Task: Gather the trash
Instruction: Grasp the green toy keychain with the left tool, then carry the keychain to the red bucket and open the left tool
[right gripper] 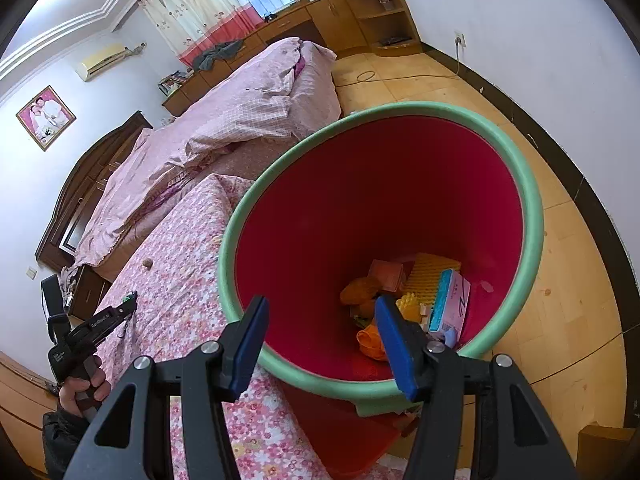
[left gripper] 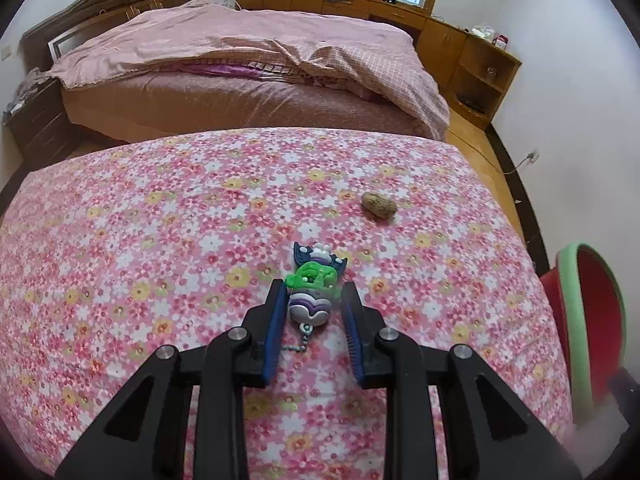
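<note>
A small toy keychain (left gripper: 313,286) with a green figure, a white and purple body and a short bead chain lies on the flowered cloth of the table (left gripper: 160,240). My left gripper (left gripper: 314,288) points down at it, blue pads pressed to both its sides. Farther back on the right lies a brown peanut-like lump (left gripper: 379,207). My right gripper (right gripper: 320,308) holds the red bin with the green rim (right gripper: 400,110) tilted at the table's edge. One finger is inside it and one outside. The bin holds several pieces of trash, among them a pink box (right gripper: 452,300).
A bed with a pink cover (left gripper: 240,52) stands beyond the table. Wooden cabinets (left gripper: 472,52) line the far wall. In the right wrist view a person's hand (right gripper: 80,392) grips the left tool's handle. The wooden floor (right gripper: 560,240) lies beneath the bin.
</note>
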Demonstrator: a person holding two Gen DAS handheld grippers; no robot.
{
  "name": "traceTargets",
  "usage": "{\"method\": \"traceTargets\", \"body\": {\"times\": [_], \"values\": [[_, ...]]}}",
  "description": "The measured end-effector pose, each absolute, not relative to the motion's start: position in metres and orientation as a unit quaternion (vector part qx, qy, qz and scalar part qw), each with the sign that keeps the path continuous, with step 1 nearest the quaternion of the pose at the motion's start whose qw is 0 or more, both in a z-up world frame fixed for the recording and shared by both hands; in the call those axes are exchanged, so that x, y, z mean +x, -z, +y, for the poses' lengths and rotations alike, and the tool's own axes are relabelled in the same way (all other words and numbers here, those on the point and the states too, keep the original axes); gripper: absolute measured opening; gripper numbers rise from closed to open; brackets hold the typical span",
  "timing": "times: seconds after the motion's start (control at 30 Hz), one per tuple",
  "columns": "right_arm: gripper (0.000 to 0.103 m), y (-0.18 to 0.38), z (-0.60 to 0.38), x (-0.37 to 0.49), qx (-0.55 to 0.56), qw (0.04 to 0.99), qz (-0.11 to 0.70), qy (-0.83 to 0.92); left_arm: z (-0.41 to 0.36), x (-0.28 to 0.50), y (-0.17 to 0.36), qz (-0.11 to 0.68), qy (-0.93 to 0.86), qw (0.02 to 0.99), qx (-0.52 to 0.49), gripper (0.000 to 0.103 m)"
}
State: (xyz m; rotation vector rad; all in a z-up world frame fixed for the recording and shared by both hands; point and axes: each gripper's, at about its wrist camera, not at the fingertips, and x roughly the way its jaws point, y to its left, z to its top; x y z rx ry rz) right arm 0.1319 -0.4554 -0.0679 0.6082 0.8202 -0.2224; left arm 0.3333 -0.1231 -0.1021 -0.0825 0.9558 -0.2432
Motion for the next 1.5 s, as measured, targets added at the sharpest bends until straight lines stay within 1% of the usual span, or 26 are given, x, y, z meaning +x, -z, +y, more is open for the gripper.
{"method": "traceTargets", "body": {"times": [0.1, 0.33, 0.5, 0.73, 0.9, 1.13, 1.37, 1.5], "values": [[0.059, 0.065, -0.454, 0.128, 0.290, 0.868, 0.389, 0.106, -0.122, 0.320, 0.096, 0.458, 0.135, 0.877, -0.049, 0.028], [0.059, 0.052, -0.453, 0.114, 0.285, 0.877, 0.371, 0.109, -0.141, 0.279, 0.057, 0.431, 0.177, 0.883, -0.054, 0.028], [0.059, 0.042, -0.453, 0.103, 0.274, 0.886, 0.356, 0.113, -0.163, 0.248, 0.029, 0.413, 0.215, 0.884, -0.046, 0.028], [0.059, 0.030, -0.459, 0.081, 0.264, 0.897, 0.332, 0.128, -0.210, 0.222, 0.006, 0.398, 0.268, 0.877, -0.034, 0.028], [0.058, 0.027, -0.468, 0.067, 0.262, 0.900, 0.319, 0.141, -0.256, 0.204, 0.002, 0.398, 0.310, 0.863, -0.016, 0.028], [0.059, 0.032, -0.489, 0.050, 0.279, 0.896, 0.310, 0.152, -0.313, 0.200, 0.017, 0.412, 0.346, 0.843, 0.009, 0.028], [0.059, 0.035, -0.507, 0.037, 0.287, 0.894, 0.303, 0.161, -0.341, 0.203, 0.030, 0.416, 0.349, 0.839, 0.024, 0.028], [0.059, 0.037, -0.512, 0.032, 0.293, 0.893, 0.300, 0.164, -0.341, 0.202, 0.032, 0.425, 0.342, 0.838, 0.026, 0.032]]}}
